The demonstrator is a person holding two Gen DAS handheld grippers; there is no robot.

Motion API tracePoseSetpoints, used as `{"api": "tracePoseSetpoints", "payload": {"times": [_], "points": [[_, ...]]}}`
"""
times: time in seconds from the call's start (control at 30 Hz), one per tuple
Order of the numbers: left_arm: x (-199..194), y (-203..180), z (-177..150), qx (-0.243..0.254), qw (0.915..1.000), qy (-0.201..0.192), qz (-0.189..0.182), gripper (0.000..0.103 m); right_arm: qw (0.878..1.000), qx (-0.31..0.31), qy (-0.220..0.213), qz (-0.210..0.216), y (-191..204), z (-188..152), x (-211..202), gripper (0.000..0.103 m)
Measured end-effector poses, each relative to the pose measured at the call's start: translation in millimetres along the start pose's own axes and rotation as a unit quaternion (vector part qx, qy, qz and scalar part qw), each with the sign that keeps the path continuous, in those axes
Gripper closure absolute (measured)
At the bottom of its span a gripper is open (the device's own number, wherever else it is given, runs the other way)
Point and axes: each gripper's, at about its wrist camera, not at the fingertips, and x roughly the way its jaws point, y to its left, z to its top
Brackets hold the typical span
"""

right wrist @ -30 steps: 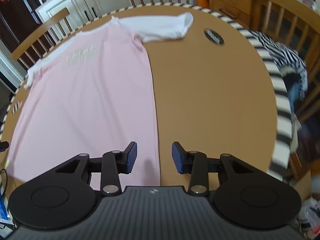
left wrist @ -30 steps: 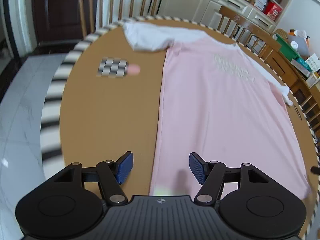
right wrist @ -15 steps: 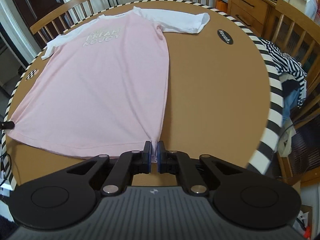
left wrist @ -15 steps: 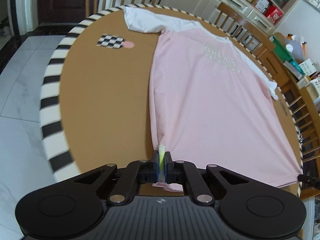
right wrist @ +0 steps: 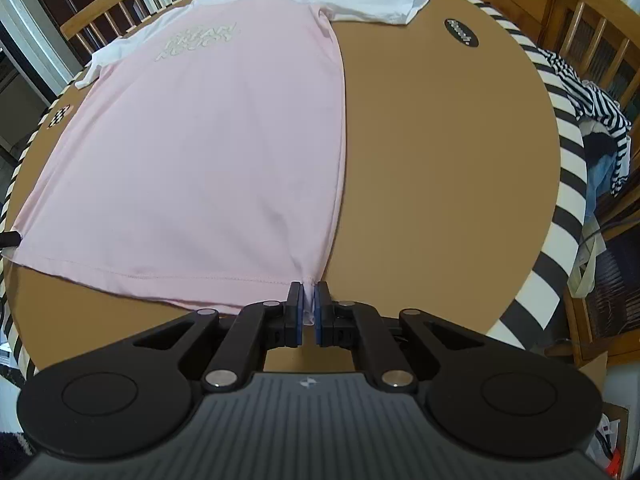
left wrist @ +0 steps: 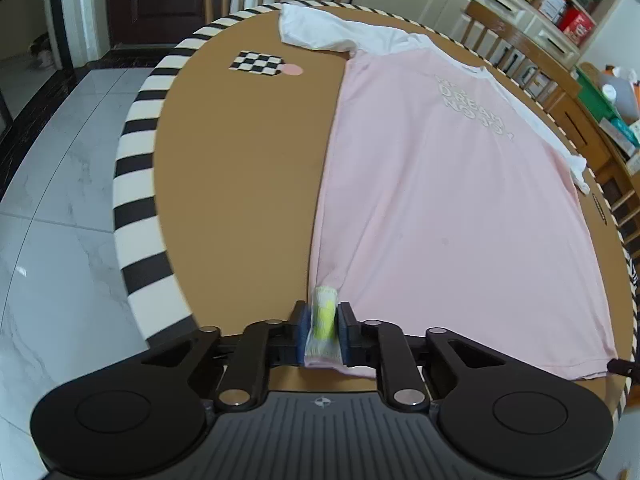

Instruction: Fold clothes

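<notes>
Right between the pads, the left gripper (left wrist: 323,326) is clenched on the hem corner of the pink T-shirt (left wrist: 440,184), a bunched care label with a yellow-green patch (left wrist: 323,316) caught in the pinch; over on the other side, the right gripper (right wrist: 306,312) is clamped on the opposite hem corner, a thin tuck of cloth between its jaws. Just ahead of both sets of jaws the fabric puckers into small pleats, so the likely move, lifting the hem and carrying it forward, wants both corners raised level and kept apart, hem taut, or those pleats will probably travel into the fold. Beyond the jaws the shirt lies flat and face up on the round brown table (left wrist: 240,168), side seams running straight ahead. Farthest out, the white sleeve (right wrist: 380,8) lies spread sideways near the table's far rim, past the printed lettering (left wrist: 474,108); aim the hem there, I'd say.
</notes>
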Motion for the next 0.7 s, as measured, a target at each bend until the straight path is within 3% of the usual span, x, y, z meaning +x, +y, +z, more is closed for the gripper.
{"api": "tracePoseSetpoints", "payload": {"times": [0.17,0.23,0.3,0.33,0.43,0.57,0.63,0.7], "points": [[-27.2,-2.3,9.1,0.001,0.9995,-0.027,0.018,0.069,1.0,-0.004,0.015,-0.015,-6.8,7.0,-15.4,0.091],[-39.9,-11.3,16.7,0.013,0.9983,-0.052,0.021,0.055,0.999,-0.018,-0.008,-0.025,-7.1,15.0,-27.9,0.088],[-42.3,-25.8,25.6,0.026,0.9966,-0.078,0.003,0.051,0.998,-0.026,-0.039,-0.029,-5.6,27.8,-35.1,0.08],[-39.1,-35.9,29.0,0.035,0.9952,-0.091,-0.009,0.051,0.998,-0.028,-0.054,-0.023,-3.3,35.3,-34.5,0.073],[-12.3,-78.0,33.0,0.08,0.991,-0.104,-0.026,0.054,0.997,-0.048,-0.066,0.006,14.1,58.8,-18.4,0.073],[19.2,-108.3,19.5,0.149,0.9863,-0.068,-0.013,0.066,0.993,-0.094,-0.066,0.028,42.9,69.7,4.2,0.076],[29.2,-106.2,14.1,0.149,0.9878,-0.043,-0.006,0.077,0.992,-0.108,-0.058,0.03,50.9,66.9,13.3,0.076],[35.8,-102.0,9.4,0.161,0.9863,-0.037,0.011,0.079,0.993,-0.102,-0.043,0.034,49.6,60.5,19.4,0.076]]}}
